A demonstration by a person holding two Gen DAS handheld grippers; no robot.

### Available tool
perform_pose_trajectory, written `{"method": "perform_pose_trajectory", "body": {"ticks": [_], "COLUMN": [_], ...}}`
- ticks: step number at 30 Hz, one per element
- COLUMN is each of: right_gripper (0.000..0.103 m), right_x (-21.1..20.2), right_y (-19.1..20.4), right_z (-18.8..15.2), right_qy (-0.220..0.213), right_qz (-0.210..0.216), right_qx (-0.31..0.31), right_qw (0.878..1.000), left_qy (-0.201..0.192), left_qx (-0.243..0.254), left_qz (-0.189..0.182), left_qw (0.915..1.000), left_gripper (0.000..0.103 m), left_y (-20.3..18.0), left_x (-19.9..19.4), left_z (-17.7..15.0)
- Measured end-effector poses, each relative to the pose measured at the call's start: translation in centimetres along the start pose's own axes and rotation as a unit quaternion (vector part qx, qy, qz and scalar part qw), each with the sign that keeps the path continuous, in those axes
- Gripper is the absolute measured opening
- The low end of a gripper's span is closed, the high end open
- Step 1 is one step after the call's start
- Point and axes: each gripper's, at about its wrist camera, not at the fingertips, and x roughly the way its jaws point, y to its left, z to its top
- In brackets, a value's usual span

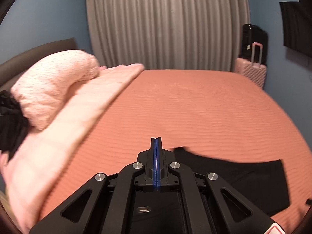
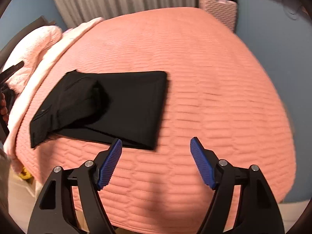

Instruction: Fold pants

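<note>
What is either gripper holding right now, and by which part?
Nothing is held. The left gripper is shut on nothing, the right gripper is open, and the folded black pants lie free on the bed.

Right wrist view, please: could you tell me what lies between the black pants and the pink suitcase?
Only bare coral bedspread between the pants and suitcase, shown in the right wrist view.

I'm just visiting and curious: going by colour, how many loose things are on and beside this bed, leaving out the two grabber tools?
Black: 2, the folded pants and black suitcase
Pink: 3, the fluffy pillow, pale blanket and pink suitcase
Total: 5
</note>
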Motion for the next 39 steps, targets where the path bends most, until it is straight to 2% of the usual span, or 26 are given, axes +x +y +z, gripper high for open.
{"method": "perform_pose_trajectory", "body": {"ticks": [2, 4, 5, 6, 7, 9, 10, 11, 12, 13, 14, 15, 16, 17, 19, 21, 22, 24, 26, 29, 31, 33, 34, 35, 36, 39], "right_gripper": [0.072, 0.083, 0.084, 0.084, 0.085, 0.085, 0.085, 0.085, 0.085, 0.084, 0.084, 0.074, 0.058, 0.054, 0.032, 0.019, 0.012, 0.010, 0.010, 0.010, 0.010, 0.012, 0.013, 0.014, 0.016, 0.023], "right_x": [0.8, 2.3, 3.2, 4.1, 5.2, 6.9, 7.9, 9.4, 10.3, 12.0, 12.9, 13.9, 14.4, 14.6, 14.0, 13.1, 12.6, 11.5, 10.8, 11.9, 14.4, 17.1, 18.7, 19.9, 20.0, 17.6], "right_y": [3.1, 7.3, 10.0, 12.6, 15.6, 19.2, 20.6, 22.2, 22.9, 23.8, 24.1, 24.4, 24.5, 24.7, 25.4, 26.1, 26.5, 28.3, 31.1, 37.1, 41.4, 43.9, 45.1, 45.9, 46.0, 43.9], "right_z": [0.8, 1.5, 1.5, 1.1, 0.4, -0.9, -1.6, -2.4, -2.7, -3.2, -3.3, -3.0, -2.4, -1.1, 0.7, 2.5, 3.6, 6.7, 10.5, 16.4, 20.1, 21.9, 22.3, 22.4, 22.2, 22.1], "right_qy": [-0.005, -0.011, -0.020, -0.031, -0.049, -0.082, -0.091, -0.094, -0.093, -0.087, -0.082, -0.070, -0.053, -0.032, -0.015, -0.004, -0.001, 0.001, 0.011, 0.040, 0.066, 0.088, 0.110, 0.130, 0.136, 0.129], "right_qz": [0.001, -0.003, -0.019, -0.042, -0.077, -0.124, -0.132, -0.131, -0.133, -0.139, -0.142, -0.136, -0.123, -0.103, -0.082, -0.062, -0.051, -0.018, 0.045, 0.155, 0.240, 0.285, 0.288, 0.267, 0.269, 0.347], "right_qx": [-0.054, -0.144, -0.209, -0.278, -0.367, -0.476, -0.519, -0.570, -0.592, -0.627, -0.641, -0.645, -0.638, -0.612, -0.575, -0.536, -0.515, -0.470, -0.411, -0.315, -0.225, -0.159, -0.135, -0.125, -0.117, -0.089], "right_qw": [0.999, 0.990, 0.977, 0.959, 0.926, 0.867, 0.840, 0.806, 0.789, 0.762, 0.750, 0.749, 0.758, 0.783, 0.814, 0.842, 0.855, 0.883, 0.910, 0.936, 0.942, 0.941, 0.942, 0.947, 0.946, 0.924], "left_qy": [0.011, 0.032, 0.046, 0.056, 0.065, 0.095, 0.105, 0.112, 0.118, 0.122, 0.119, 0.117, 0.116, 0.115, 0.116, 0.122, 0.123, 0.126, 0.114, 0.037, -0.006, -0.031, -0.033, -0.030, -0.031, -0.023], "left_qx": [-0.016, -0.043, -0.058, -0.071, -0.084, -0.124, -0.137, -0.154, -0.165, -0.175, -0.182, -0.188, -0.194, -0.201, -0.196, -0.182, -0.190, -0.231, -0.267, -0.288, -0.281, -0.259, -0.256, -0.262, -0.275, -0.298], "left_qz": [0.018, 0.010, 0.010, 0.007, 0.002, -0.007, -0.009, -0.015, -0.019, -0.026, -0.029, -0.025, -0.024, -0.026, -0.013, 0.004, -0.001, -0.026, -0.037, 0.006, 0.041, 0.072, 0.073, 0.069, 0.058, 0.036], "left_qw": [0.9997, 0.9985, 0.9972, 0.9959, 0.9943, 0.9876, 0.9849, 0.9816, 0.9791, 0.9767, 0.9755, 0.9748, 0.9738, 0.9725, 0.9736, 0.9757, 0.9740, 0.9645, 0.9564, 0.9568, 0.9587, 0.9626, 0.9634, 0.9621, 0.9592, 0.9534], "left_gripper": [0.002, 0.022, 0.027, 0.030, 0.030, 0.030, 0.030, 0.030, 0.030, 0.030, 0.030, 0.031, 0.035, 0.036, 0.040, 0.040, 0.040, 0.040, 0.039, 0.039, 0.045, 0.053, 0.055, 0.055, 0.055, 0.055], "left_y": [4.7, 7.6, 8.3, 8.6, 8.5, 8.3, 8.3, 8.2, 8.1, 8.1, 8.1, 8.2, 8.2, 8.4, 8.5, 8.5, 8.9, 10.5, 12.3, 15.7, 17.4, 18.5, 18.8, 19.3, 19.6, 19.1], "left_x": [-0.8, -1.2, -1.0, -0.6, -0.2, 1.6, 2.1, 3.6, 4.5, 5.4, 6.0, 6.5, 6.8, 7.2, 7.6, 8.1, 8.2, 8.7, 8.1, 4.3, 1.6, -0.8, -1.3, -1.8, -2.1, -1.3], "left_z": [-2.1, -5.5, -7.8, -9.8, -11.6, -15.2, -16.1, -16.6, -17.2, -17.5, -17.2, -17.1, -17.0, -16.9, -16.5, -15.6, -15.6, -15.7, -15.3, -12.9, -11.4, -10.1, -9.9, -10.0, -10.5, -12.3]}}
